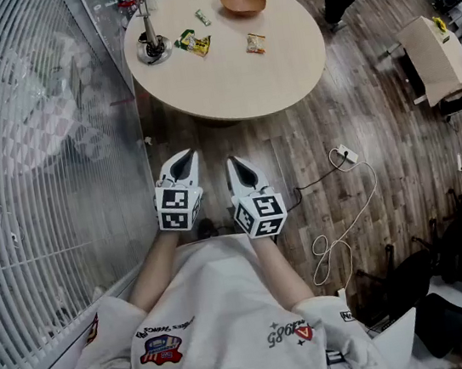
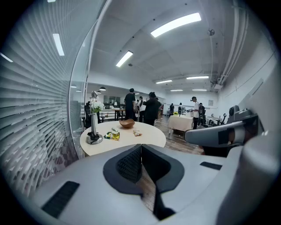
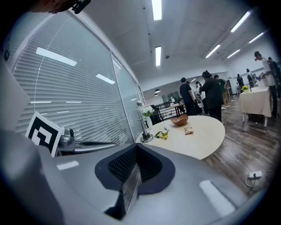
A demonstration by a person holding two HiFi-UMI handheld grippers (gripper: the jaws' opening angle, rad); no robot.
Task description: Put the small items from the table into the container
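A round beige table [image 1: 233, 84] stands ahead of me. On it lie a wooden bowl [image 1: 242, 0], a green and yellow snack packet [image 1: 194, 43], a small green packet [image 1: 203, 18] and an orange packet [image 1: 255, 43]. Both grippers hang over the wooden floor, short of the table's near edge. My left gripper [image 1: 183, 156] is shut with nothing in it, its pads meeting in the left gripper view [image 2: 141, 149]. Beside it, my right gripper [image 1: 235, 163] is also shut and empty [image 3: 137, 151]. The same bowl [image 2: 127, 123] and packets [image 2: 112, 135] show far off beyond the jaws.
A silver stand with flowers [image 1: 152, 43] rises at the table's left edge. A glass wall with blinds [image 1: 30, 166] runs along the left. A power strip [image 1: 346, 153] and white cable [image 1: 335, 245] lie on the floor at right. Behind the table stand people [image 2: 151, 108] and a cloth-covered side table [image 1: 434, 56].
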